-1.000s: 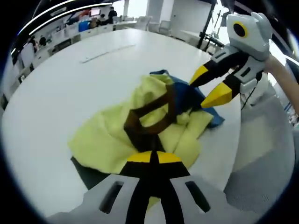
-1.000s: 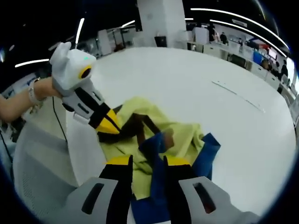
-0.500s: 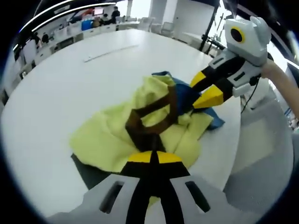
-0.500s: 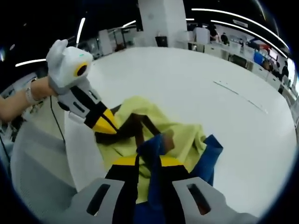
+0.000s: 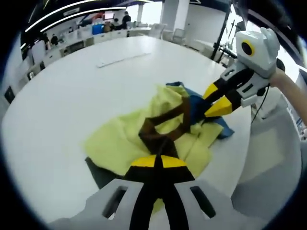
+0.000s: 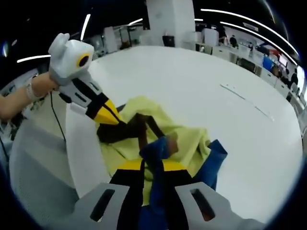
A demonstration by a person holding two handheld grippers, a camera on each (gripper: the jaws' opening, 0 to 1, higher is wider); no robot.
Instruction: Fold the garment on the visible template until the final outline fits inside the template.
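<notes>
A crumpled yellow garment [image 5: 117, 143] with a brown strap [image 5: 163, 120] and a blue part [image 5: 192, 96] lies bunched near the edge of a white round table [image 5: 62, 96]. A dark sheet [image 5: 98, 173] peeks out from under it. My left gripper [image 5: 154, 160] is shut on the brown strap. From the right comes my right gripper [image 5: 214, 102], pinching the blue part. In the right gripper view, the right gripper [image 6: 152, 165] is shut on a raised fold of the blue fabric [image 6: 213, 158], and the left gripper [image 6: 109, 117] grips the dark strap beside the yellow cloth [image 6: 184, 139].
A thin pale strip [image 5: 117, 60] lies on the far side of the table [image 6: 192, 81]. The table's edge [image 5: 242, 143] runs close by the garment, with grey floor below. A person's wrist [image 6: 29, 91] holds the left gripper. Office desks stand behind.
The right gripper's jaws, apart around the blue fabric one second ago, have shut on it and lifted a fold. The left gripper has stayed shut on the strap; both views shifted slightly.
</notes>
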